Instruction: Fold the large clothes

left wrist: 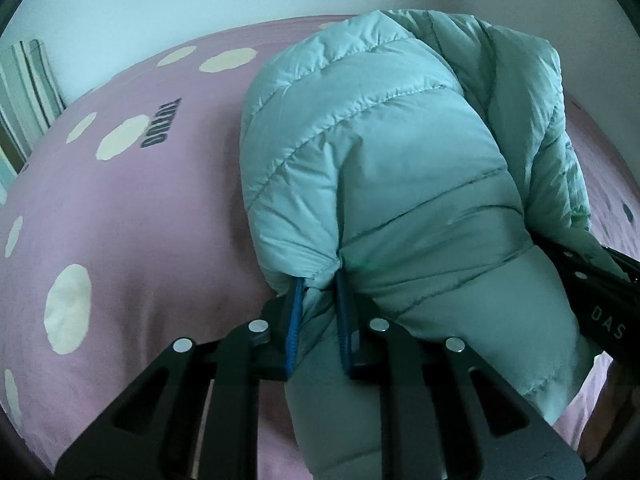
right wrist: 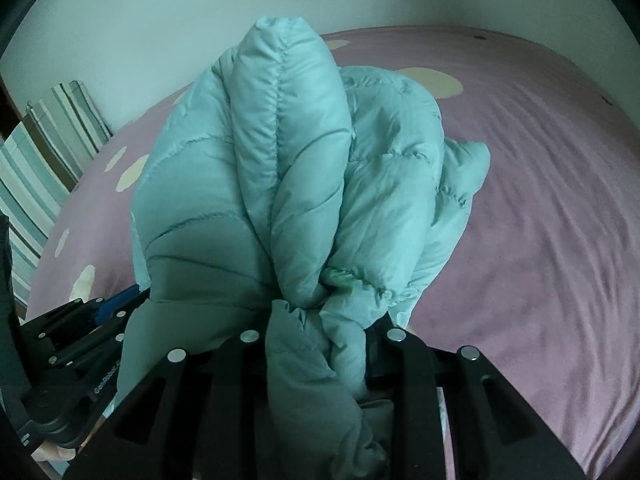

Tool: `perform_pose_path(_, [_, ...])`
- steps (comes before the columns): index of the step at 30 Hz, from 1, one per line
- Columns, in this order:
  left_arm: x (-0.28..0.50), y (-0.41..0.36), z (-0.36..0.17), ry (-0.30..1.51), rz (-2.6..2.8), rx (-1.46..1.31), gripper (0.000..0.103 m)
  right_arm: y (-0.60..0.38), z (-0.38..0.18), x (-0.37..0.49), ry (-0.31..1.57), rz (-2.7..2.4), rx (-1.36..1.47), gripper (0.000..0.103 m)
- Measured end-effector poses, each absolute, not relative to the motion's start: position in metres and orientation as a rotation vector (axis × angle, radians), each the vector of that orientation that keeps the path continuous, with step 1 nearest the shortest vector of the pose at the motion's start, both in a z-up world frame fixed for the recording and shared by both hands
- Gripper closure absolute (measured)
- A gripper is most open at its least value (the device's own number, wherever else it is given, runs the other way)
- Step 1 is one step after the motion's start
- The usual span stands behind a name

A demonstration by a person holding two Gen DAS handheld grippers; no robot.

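L gripper (left wrist: 318, 316) is clenched on a bunched fold of the jacket (left wrist: 384, 168); blue pads (left wrist: 293, 332) sit close together w/ pale teal quilted fabric squeezed between them. The rest of the jacket balloons up & away from the gripper, a puffy quilted mass w/ stitched channels, lifted off the bed (left wrist: 140, 208). R gripper's black body shows just right of the jacket in the left wrist view, partly under fabric.

R gripper (right wrist: 320, 332) also grasps the jacket (right wrist: 280, 168): a twisted wad of fabric is pinched between its jaws, pads mostly hidden by cloth, gap narrow. A small green bit, prob. a tag or lining, peeks from the folds just above the pinch; can't tell which. Jacket stands up in thick rolls above the gripper. L gripper (right wrist: 116, 304) is visible left of the jacket, low, blue pad edge showing, touching the same garment.

Bed under the jacket has a pink-mauve sheet w/ cream dots (left wrist: 68, 308) & some dark printed lettering (left wrist: 162, 124) left of the jacket; sheet is lightly wrinkled right of the jacket. Striped pillow (right wrist: 44, 152) (teal/white/dark) leans at the far left, beyond the jacket. Plain pale wall (right wrist: 160, 12) behind the bed.
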State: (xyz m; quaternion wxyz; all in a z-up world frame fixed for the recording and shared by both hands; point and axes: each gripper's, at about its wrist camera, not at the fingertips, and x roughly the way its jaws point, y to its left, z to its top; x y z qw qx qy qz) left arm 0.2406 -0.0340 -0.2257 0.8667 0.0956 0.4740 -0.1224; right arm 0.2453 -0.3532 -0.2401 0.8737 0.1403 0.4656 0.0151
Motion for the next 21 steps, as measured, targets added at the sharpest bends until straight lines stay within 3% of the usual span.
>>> perform_pose_path(12, [0.255,-0.015,-0.226,0.992,-0.245,0.195,0.088,-0.398,-0.233,0.212,0.978,0.041,0.295,0.077])
perform_pose_path(17, [0.252,-0.016,-0.221,0.982,-0.242,0.205,0.086,-0.419,-0.221,0.188,0.972,0.005,0.253,0.066])
perform_pose_path(19, [0.249,-0.016,-0.217,0.970,-0.232,0.214,0.082,-0.427,-0.215,0.178,0.967,-0.013,0.242,0.060])
perform_pose_path(21, [0.248,-0.016,-0.213,0.959,-0.215,0.222,0.069,-0.438,-0.209,0.166,0.960,-0.025,0.242,0.056])
